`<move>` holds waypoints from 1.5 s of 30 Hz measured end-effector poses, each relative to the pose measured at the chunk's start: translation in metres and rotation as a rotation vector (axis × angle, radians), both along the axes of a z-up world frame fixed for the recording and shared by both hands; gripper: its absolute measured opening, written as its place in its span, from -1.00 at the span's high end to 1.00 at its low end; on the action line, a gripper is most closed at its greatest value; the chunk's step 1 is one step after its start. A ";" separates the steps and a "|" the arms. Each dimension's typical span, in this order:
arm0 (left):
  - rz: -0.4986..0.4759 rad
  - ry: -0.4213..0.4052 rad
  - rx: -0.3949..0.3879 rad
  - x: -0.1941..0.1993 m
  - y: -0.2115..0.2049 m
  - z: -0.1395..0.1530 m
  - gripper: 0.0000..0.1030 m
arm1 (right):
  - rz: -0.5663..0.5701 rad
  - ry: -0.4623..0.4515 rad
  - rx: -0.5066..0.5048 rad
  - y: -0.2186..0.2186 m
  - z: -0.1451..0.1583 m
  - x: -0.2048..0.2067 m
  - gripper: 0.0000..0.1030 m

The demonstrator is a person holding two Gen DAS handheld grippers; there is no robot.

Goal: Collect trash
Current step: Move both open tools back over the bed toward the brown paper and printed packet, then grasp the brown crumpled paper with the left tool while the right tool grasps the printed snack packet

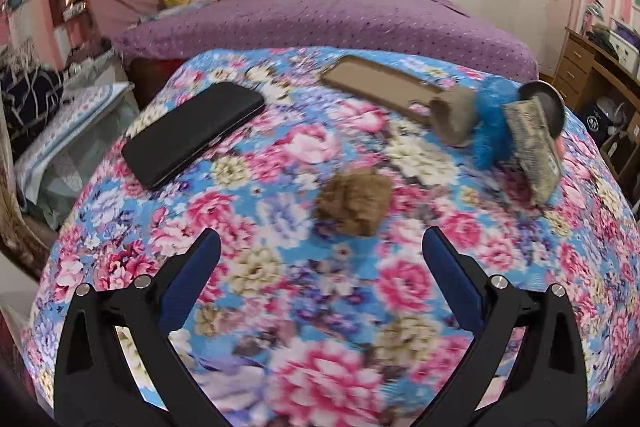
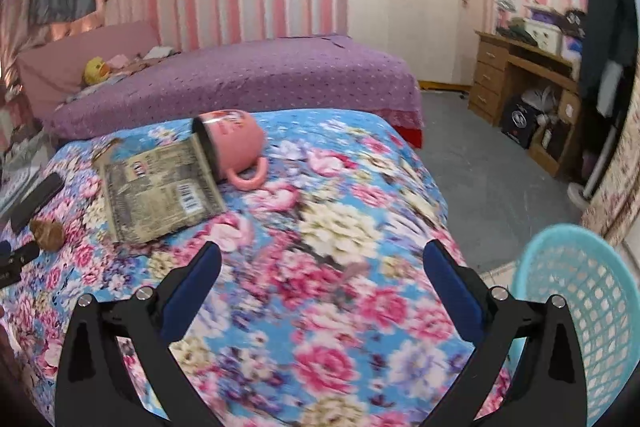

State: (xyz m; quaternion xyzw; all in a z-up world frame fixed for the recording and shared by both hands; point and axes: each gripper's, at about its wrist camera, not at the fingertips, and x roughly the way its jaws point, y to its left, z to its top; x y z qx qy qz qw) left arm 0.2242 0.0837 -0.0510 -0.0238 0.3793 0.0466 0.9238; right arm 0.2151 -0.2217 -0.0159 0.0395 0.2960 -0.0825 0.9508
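Left wrist view puts your left gripper (image 1: 320, 243) spread wide, nothing between its fingers, just below a crumpled brown paper wad (image 1: 353, 201) at mid-frame on the floral quilt (image 1: 280, 307). The wad has no clear long axis. At right a flat snack wrapper (image 1: 534, 143) runs from upper left to lower right, one end against a tipped pink mug (image 1: 549, 107). Only this view shows the black case (image 1: 192, 133), tan tray (image 1: 380, 83) and blue scrubber (image 1: 490, 123). Your right gripper (image 2: 322, 255) is spread too; only its view shows the teal basket (image 2: 592, 307) at lower right.
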 end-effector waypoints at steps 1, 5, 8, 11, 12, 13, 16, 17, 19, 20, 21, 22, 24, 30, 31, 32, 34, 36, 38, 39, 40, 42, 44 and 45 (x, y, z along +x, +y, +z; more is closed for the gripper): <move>0.002 0.010 -0.023 0.002 0.006 -0.002 -0.89 | 0.013 -0.001 -0.014 0.005 0.001 0.003 -0.91; 0.004 0.036 -0.049 0.013 0.013 -0.008 -0.89 | 0.105 0.002 -0.046 0.027 0.010 0.024 -0.91; -0.013 0.047 -0.062 0.020 0.009 -0.012 -0.89 | 0.119 -0.005 -0.029 0.033 0.015 0.036 -0.91; -0.032 0.051 -0.049 0.028 0.001 -0.014 -0.89 | 0.078 -0.015 0.035 0.028 0.011 0.040 -0.91; -0.032 0.048 -0.046 0.030 -0.001 -0.014 -0.88 | 0.071 -0.012 0.068 0.025 0.007 0.041 -0.91; -0.033 0.044 -0.051 0.033 -0.003 -0.014 -0.88 | 0.071 -0.003 0.098 0.023 0.003 0.044 -0.91; -0.043 0.043 -0.045 0.038 -0.007 -0.014 -0.45 | 0.119 0.021 0.118 0.030 -0.002 0.048 -0.91; -0.057 0.052 -0.040 0.041 -0.010 -0.015 -0.32 | 0.123 0.018 0.087 0.036 -0.001 0.048 -0.91; -0.073 0.068 -0.042 0.046 -0.012 -0.018 0.11 | 0.130 0.011 0.005 0.052 0.001 0.050 -0.91; -0.076 0.073 -0.039 0.048 -0.013 -0.018 0.10 | 0.140 0.012 -0.007 0.058 0.002 0.051 -0.91; -0.076 0.069 -0.037 0.047 -0.013 -0.018 0.11 | 0.162 0.016 -0.001 0.066 0.002 0.054 -0.91; -0.079 0.063 -0.035 0.048 -0.014 -0.016 0.15 | 0.177 0.023 0.009 0.071 0.002 0.056 -0.91; -0.079 0.046 -0.025 0.047 -0.014 -0.012 0.15 | 0.186 0.046 0.010 0.082 -0.001 0.062 -0.91; -0.044 0.014 -0.011 0.050 -0.006 -0.002 0.15 | 0.214 0.093 -0.042 0.117 -0.010 0.080 -0.89; -0.037 0.013 -0.010 0.051 -0.004 -0.001 0.15 | 0.215 0.098 -0.045 0.120 -0.012 0.081 -0.89; -0.029 0.013 -0.011 0.051 -0.002 -0.001 0.15 | 0.218 0.104 -0.048 0.123 -0.014 0.083 -0.89; -0.012 0.016 -0.016 0.053 0.003 -0.001 0.15 | 0.231 0.115 -0.058 0.132 -0.017 0.088 -0.87; -0.003 0.024 -0.028 0.056 0.007 -0.002 0.15 | 0.237 0.122 -0.089 0.141 -0.019 0.091 -0.85; 0.001 0.030 -0.037 0.058 0.007 -0.003 0.15 | 0.248 0.135 -0.124 0.150 -0.020 0.094 -0.83; 0.001 0.031 -0.038 0.058 0.008 -0.003 0.15 | 0.257 0.136 -0.132 0.153 -0.019 0.094 -0.83; 0.000 0.031 -0.037 0.059 0.007 -0.003 0.15 | 0.256 0.138 -0.148 0.155 -0.018 0.094 -0.83; -0.004 0.029 -0.036 0.059 0.005 -0.003 0.15 | 0.231 0.150 -0.199 0.157 -0.019 0.098 -0.75; -0.008 0.030 -0.034 0.059 0.004 -0.002 0.15 | 0.214 0.165 -0.176 0.148 -0.022 0.102 -0.37; -0.008 0.030 -0.033 0.059 0.004 -0.002 0.15 | 0.206 0.176 -0.120 0.137 -0.022 0.104 -0.33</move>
